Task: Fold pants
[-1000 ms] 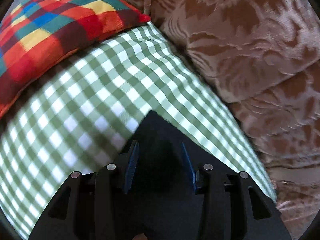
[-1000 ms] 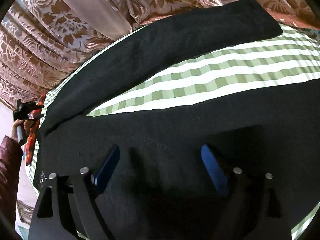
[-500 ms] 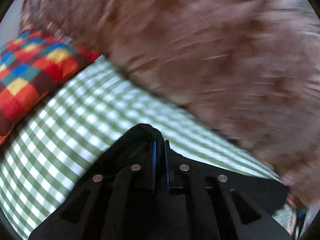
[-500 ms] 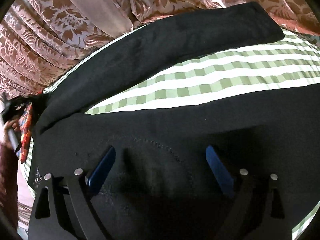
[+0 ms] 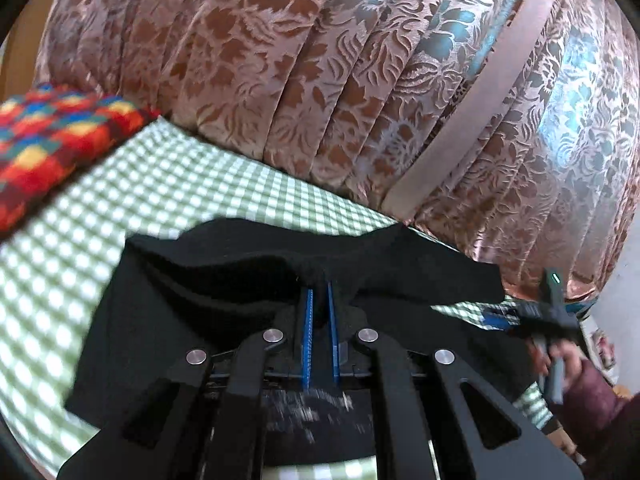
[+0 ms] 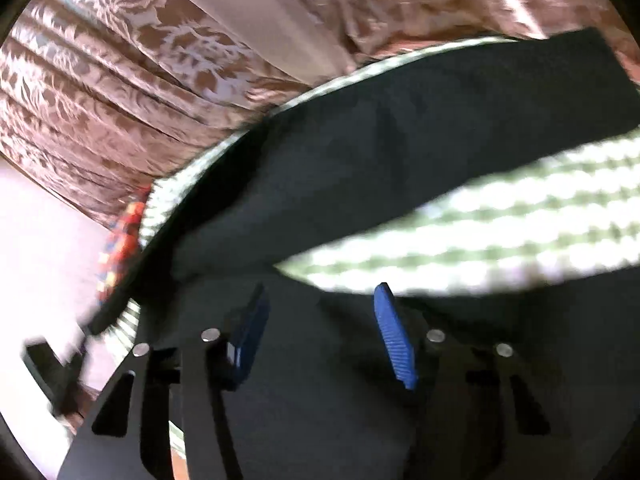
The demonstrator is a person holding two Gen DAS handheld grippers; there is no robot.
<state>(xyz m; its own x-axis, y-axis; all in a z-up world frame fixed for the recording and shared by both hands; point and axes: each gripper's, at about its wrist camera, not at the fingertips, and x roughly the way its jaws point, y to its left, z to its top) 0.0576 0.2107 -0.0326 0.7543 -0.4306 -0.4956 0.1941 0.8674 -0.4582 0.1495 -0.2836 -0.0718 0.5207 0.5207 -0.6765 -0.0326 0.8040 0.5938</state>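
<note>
Fabric of the black pants (image 5: 224, 280) sits pinched between the blue pads (image 5: 307, 320) of the left gripper (image 5: 319, 300), whose jaws are nearly together; a second ago they stood apart over the flat cloth. That waist edge is now lifted off the green checked bedspread (image 5: 120, 192) and carried across toward the right gripper (image 5: 536, 316), seen at the far right in the person's hand (image 5: 560, 364). In the right wrist view the right gripper (image 6: 320, 304) hovers half open over the other part of the pants (image 6: 420, 128); its jaws have just been closing, with cloth under them but, it seems, not yet clamped. One leg lies along the bed beside the floral curtain (image 5: 320, 80), near the multicoloured pillow (image 5: 52, 132). The first fold, one half over the other, appears under way.
</note>
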